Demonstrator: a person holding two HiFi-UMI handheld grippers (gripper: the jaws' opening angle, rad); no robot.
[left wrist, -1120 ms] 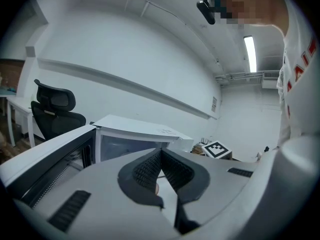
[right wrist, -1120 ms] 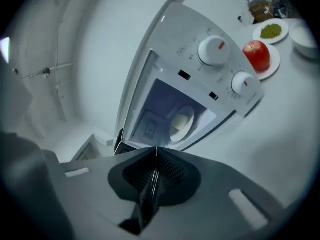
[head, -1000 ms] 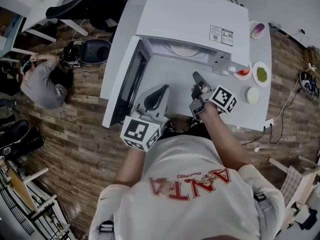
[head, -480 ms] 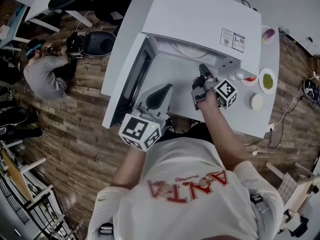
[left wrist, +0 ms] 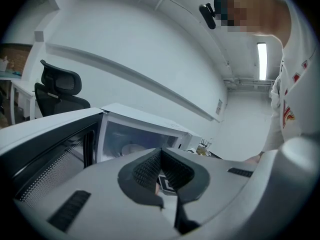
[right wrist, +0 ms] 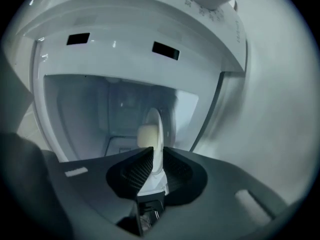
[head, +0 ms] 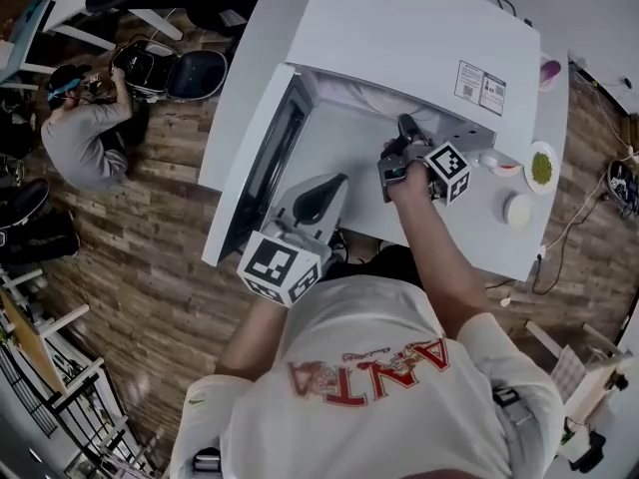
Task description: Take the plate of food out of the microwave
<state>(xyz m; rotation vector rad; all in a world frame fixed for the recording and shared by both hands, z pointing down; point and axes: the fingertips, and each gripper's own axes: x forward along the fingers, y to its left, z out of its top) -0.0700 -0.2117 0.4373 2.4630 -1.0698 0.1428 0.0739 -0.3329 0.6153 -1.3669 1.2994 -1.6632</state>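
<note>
The white microwave [head: 419, 38] stands on the table with its door [head: 255, 168] swung open to the left. My right gripper [head: 404, 128] reaches into the mouth of the cavity. In the right gripper view a white plate [right wrist: 156, 124] carrying a pale bun [right wrist: 146, 135] stands edge-on between the jaws of my right gripper [right wrist: 155, 151], and the pads lie against both faces of its rim. My left gripper [head: 318, 196] hangs in front of the microwave, shut, with nothing in it. The left gripper view looks past my left gripper [left wrist: 161, 151] into the lit cavity [left wrist: 131, 139].
Small dishes sit on the table right of the microwave: one with green food [head: 540, 168], a white one [head: 517, 209], one with red [head: 502, 163]. A person [head: 85, 133] crouches on the wooden floor at the far left. A black office chair [left wrist: 57, 86] stands behind the door.
My right gripper has moved forward from in front of the microwave into the mouth of the cavity. The left gripper has stayed low in front of the door.
</note>
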